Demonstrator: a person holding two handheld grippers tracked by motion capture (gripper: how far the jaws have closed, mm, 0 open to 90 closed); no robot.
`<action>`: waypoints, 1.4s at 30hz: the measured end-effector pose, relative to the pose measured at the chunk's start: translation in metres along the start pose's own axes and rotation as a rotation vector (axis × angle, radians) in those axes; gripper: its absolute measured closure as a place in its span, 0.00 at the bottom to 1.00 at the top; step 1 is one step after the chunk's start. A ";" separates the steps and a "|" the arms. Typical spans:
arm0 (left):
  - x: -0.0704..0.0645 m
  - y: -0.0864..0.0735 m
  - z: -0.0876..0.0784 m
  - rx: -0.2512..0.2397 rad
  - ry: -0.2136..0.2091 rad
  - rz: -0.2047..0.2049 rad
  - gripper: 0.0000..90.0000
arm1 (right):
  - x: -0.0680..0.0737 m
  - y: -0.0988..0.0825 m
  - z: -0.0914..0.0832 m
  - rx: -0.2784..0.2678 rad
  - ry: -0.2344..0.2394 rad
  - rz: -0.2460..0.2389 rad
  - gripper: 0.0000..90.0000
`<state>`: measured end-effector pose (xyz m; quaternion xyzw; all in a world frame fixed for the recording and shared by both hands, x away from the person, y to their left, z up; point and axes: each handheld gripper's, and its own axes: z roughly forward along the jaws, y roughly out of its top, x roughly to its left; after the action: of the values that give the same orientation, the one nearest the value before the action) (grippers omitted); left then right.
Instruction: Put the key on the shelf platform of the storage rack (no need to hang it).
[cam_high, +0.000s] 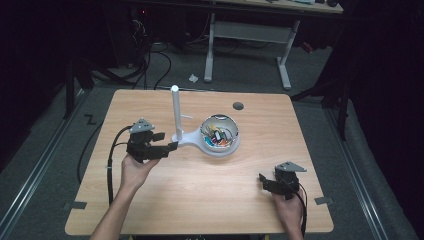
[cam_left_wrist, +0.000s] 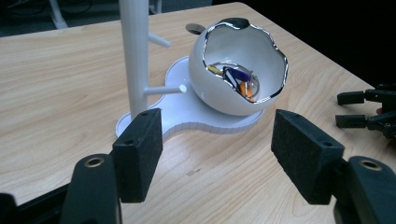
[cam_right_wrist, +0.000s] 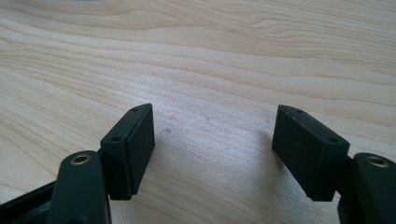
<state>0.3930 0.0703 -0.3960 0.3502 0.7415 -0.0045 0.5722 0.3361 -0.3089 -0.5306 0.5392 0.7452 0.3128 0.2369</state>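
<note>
Right gripper (cam_high: 266, 181) at 5 o'clock on table (cam_high: 210, 200): fingers (cam_right_wrist: 128, 149) released, spread over bare wood, grasping nothing. Left gripper (cam_high: 166, 141) at 9 o'clock: fingers (cam_left_wrist: 138, 151) released, aimed at white stand (cam_left_wrist: 187, 112). Beyond, near centre: egg-shaped bowl (cam_left_wrist: 243, 70) on stand base, holding small coloured items; upright post (cam_high: 176, 112) at bowl's 9 o'clock.

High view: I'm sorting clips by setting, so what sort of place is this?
Probably a lab or workshop: a light wooden table on grey carpet, loose black cables on the floor behind it, and a white-legged desk against a dark background.
</note>
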 end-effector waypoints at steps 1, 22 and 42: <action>0.002 0.000 -0.001 -0.002 0.002 0.004 0.38 | 0.000 0.000 0.000 0.000 0.000 0.000 0.33; 0.032 -0.009 -0.011 -0.024 0.040 -0.001 0.37 | 0.000 0.000 0.000 0.000 0.000 0.000 0.33; 0.078 -0.027 0.000 -0.068 0.144 0.029 0.37 | 0.000 0.000 0.000 -0.001 -0.001 0.001 0.33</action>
<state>0.3714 0.0901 -0.4734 0.3406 0.7752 0.0542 0.5292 0.3362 -0.3088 -0.5307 0.5397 0.7447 0.3129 0.2372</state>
